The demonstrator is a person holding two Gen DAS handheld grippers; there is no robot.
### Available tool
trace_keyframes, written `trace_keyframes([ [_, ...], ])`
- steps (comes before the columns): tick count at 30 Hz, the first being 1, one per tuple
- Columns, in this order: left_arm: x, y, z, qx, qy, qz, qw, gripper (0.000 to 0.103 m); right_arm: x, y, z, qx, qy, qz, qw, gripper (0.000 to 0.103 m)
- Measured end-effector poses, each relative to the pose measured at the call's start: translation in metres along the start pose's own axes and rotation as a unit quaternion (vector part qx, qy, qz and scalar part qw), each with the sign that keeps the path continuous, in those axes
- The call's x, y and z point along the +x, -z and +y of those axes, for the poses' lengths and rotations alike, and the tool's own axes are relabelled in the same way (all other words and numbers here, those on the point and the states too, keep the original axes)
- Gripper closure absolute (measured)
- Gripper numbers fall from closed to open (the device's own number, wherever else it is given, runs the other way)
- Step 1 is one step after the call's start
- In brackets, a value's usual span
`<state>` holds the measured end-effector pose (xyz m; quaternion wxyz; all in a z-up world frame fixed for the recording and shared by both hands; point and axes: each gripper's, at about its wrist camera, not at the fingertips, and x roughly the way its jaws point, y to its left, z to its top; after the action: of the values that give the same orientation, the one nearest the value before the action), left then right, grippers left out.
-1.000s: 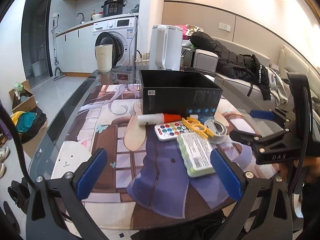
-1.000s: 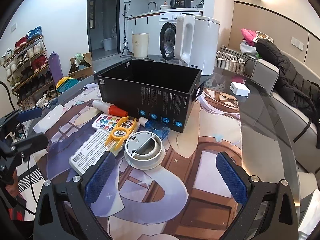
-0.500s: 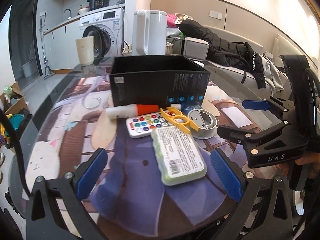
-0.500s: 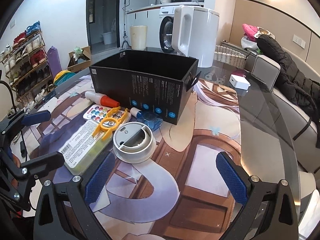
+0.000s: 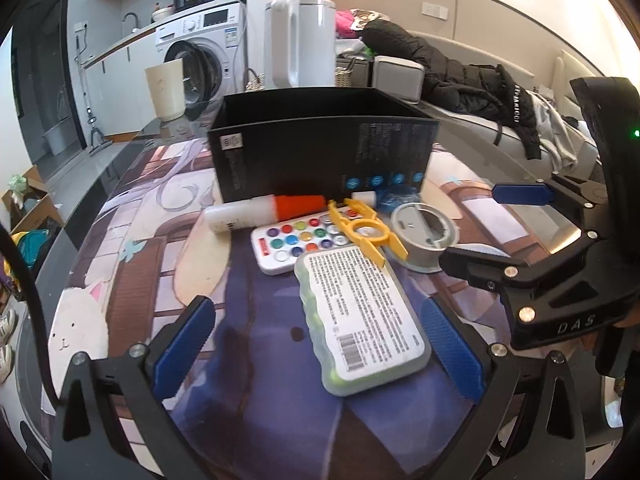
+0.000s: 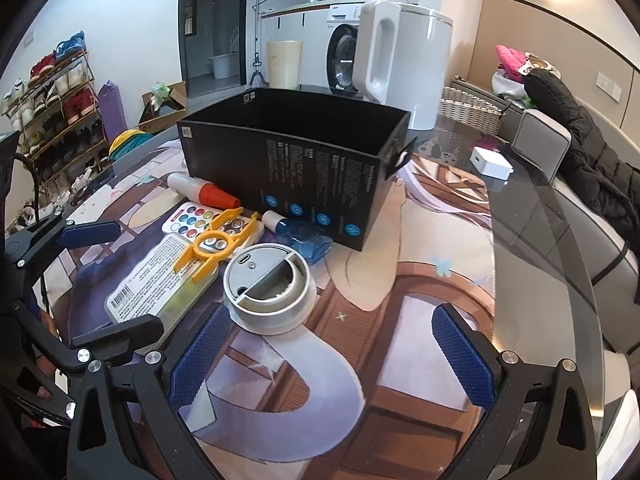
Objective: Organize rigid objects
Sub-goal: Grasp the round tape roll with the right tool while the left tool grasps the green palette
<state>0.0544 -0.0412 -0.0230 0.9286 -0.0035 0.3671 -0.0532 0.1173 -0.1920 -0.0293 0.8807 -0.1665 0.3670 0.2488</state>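
Observation:
An open black box [image 5: 320, 148] [image 6: 292, 160] stands on the table. In front of it lie a white bottle with an orange cap [image 5: 264, 210] [image 6: 204, 192], a paint palette [image 5: 296, 240] [image 6: 192, 220], a yellow plastic tool [image 5: 368, 236] [image 6: 216, 244], a blue-capped item [image 6: 300, 232], a grey round device [image 5: 424, 232] [image 6: 268, 284] and a green case with a white label [image 5: 360, 320] [image 6: 156, 284]. My left gripper [image 5: 316, 344] is open, its jaws on either side of the green case. My right gripper [image 6: 332, 360] is open, just before the round device.
A white kettle [image 6: 400, 60] stands behind the box. A white charger [image 6: 490, 164] lies at the table's right. The glass table edge [image 6: 560, 240] curves along the right, with a sofa and black jacket [image 6: 592, 152] beyond. A shoe rack [image 6: 48, 92] stands far left.
Both grippers have moved forward toward the objects. The left one has closed in around the green case; the right one has neared the round device. Both stay open.

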Motion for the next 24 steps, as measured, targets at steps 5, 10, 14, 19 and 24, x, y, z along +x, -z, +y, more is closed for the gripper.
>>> trace_keyframes([
  [5, 0.005, 0.001, 0.009, -0.007, 0.008, 0.008, 0.9999, 0.000, 0.012, -0.005, 0.007, -0.007, -0.004, 0.010, 1.000, 0.001],
  [10, 0.007, 0.004, 0.014, -0.003, 0.009, 0.012, 0.9999, 0.004, 0.023, -0.009, 0.011, -0.009, -0.010, 0.025, 1.000, 0.001],
  [14, 0.005, 0.004, 0.015, 0.002, 0.008, 0.009, 0.9999, 0.010, 0.029, -0.012, 0.009, -0.001, -0.014, 0.035, 0.999, 0.001],
  [19, 0.001, 0.005, 0.017, 0.009, 0.012, -0.002, 0.9999, 0.042, 0.032, -0.014, 0.009, 0.004, -0.024, 0.037, 0.999, 0.001],
  [24, -0.001, 0.005, 0.021, 0.010, 0.019, -0.006, 0.9998, 0.045, 0.032, -0.014, 0.013, 0.001, -0.030, 0.035, 0.999, 0.003],
])
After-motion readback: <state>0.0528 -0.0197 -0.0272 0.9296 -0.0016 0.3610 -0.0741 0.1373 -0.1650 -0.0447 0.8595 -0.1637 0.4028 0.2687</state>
